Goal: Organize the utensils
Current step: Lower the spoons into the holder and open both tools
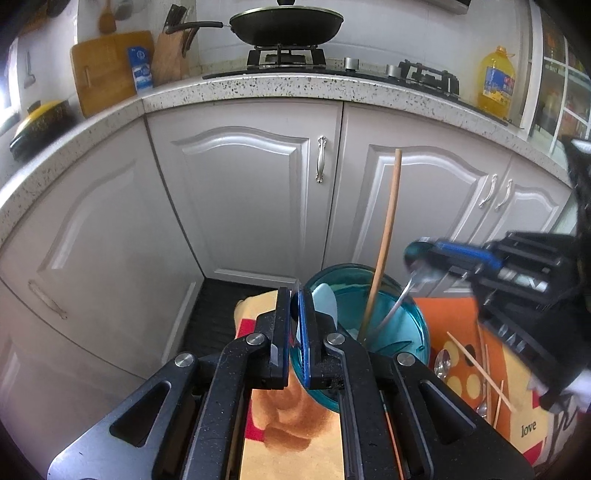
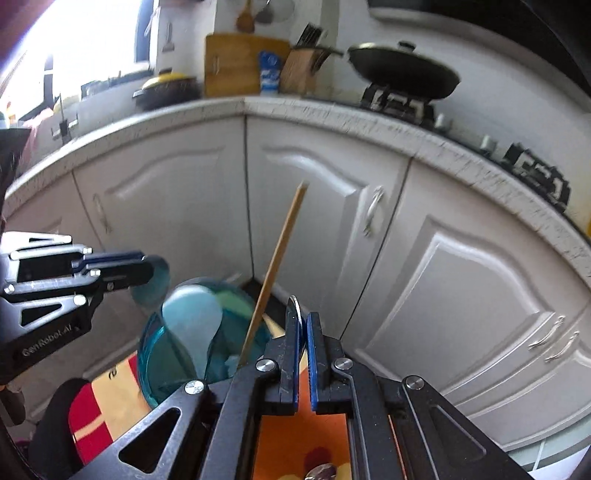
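A teal glass holder point(image 1: 399, 328) stands on a patterned cloth point(image 1: 295, 435). My left gripper point(image 1: 294, 325) is shut on the holder's near rim. Inside it are a pale blue spatula point(image 1: 325, 299) and a wooden chopstick point(image 1: 384, 236) that leans up and out. My right gripper point(image 1: 421, 254) is shut on a metal spoon point(image 1: 402, 295) by its bowl, with the handle pointing down into the holder. In the right wrist view the spoon's bowl edge point(image 2: 298, 314) shows between the shut fingers, with the holder point(image 2: 166, 365), spatula point(image 2: 195, 317) and chopstick point(image 2: 277, 266) to the left.
More chopsticks point(image 1: 480, 369) and a spoon point(image 1: 442, 363) lie on the cloth to the holder's right. White cabinet doors point(image 1: 240, 199) stand close behind, under a speckled countertop point(image 1: 258, 88) with a wok point(image 1: 286, 26), a cutting board and an oil bottle.
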Available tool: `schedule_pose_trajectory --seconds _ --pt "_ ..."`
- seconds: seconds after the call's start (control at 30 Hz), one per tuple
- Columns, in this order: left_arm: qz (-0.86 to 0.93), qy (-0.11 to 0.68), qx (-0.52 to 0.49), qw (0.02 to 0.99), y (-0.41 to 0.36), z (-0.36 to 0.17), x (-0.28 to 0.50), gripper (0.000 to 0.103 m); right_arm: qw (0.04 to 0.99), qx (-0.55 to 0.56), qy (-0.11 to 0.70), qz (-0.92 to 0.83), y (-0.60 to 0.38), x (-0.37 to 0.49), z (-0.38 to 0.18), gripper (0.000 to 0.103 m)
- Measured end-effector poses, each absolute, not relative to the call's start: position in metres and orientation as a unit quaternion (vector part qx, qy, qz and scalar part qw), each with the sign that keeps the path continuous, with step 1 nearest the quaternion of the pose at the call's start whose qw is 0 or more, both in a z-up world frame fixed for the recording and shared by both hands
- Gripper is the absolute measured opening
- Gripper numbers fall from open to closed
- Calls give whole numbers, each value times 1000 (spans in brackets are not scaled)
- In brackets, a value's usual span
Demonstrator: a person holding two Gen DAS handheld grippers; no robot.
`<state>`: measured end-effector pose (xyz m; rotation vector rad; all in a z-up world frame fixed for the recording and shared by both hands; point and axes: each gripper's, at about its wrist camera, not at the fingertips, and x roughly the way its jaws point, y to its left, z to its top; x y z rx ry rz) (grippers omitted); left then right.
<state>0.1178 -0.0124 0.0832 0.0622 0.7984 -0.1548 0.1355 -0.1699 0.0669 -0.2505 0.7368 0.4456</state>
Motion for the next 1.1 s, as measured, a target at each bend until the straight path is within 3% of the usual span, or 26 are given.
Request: schedule_pose_trajectory --seconds 0.17,0.23,0.27,0.33,0.53,1.1 --pt "-81 393 15 916 -11 84 116 6 886 -87 382 247 -170 143 59 6" --pt "-81 398 9 914 -10 84 116 15 883 -64 388 255 -177 144 59 23" --pt "-82 401 5 912 -9 84 116 24 883 -58 388 257 -178 143 60 37" --pt "-84 402 -5 912 -6 84 114 35 883 -36 386 265 -186 140 63 38" --pt "-86 394 -22 915 0 94 101 47 886 -5 384 261 -204 122 71 38" --pt "-134 376 -6 917 -28 110 36 50 883 6 408 230 -252 34 65 40"
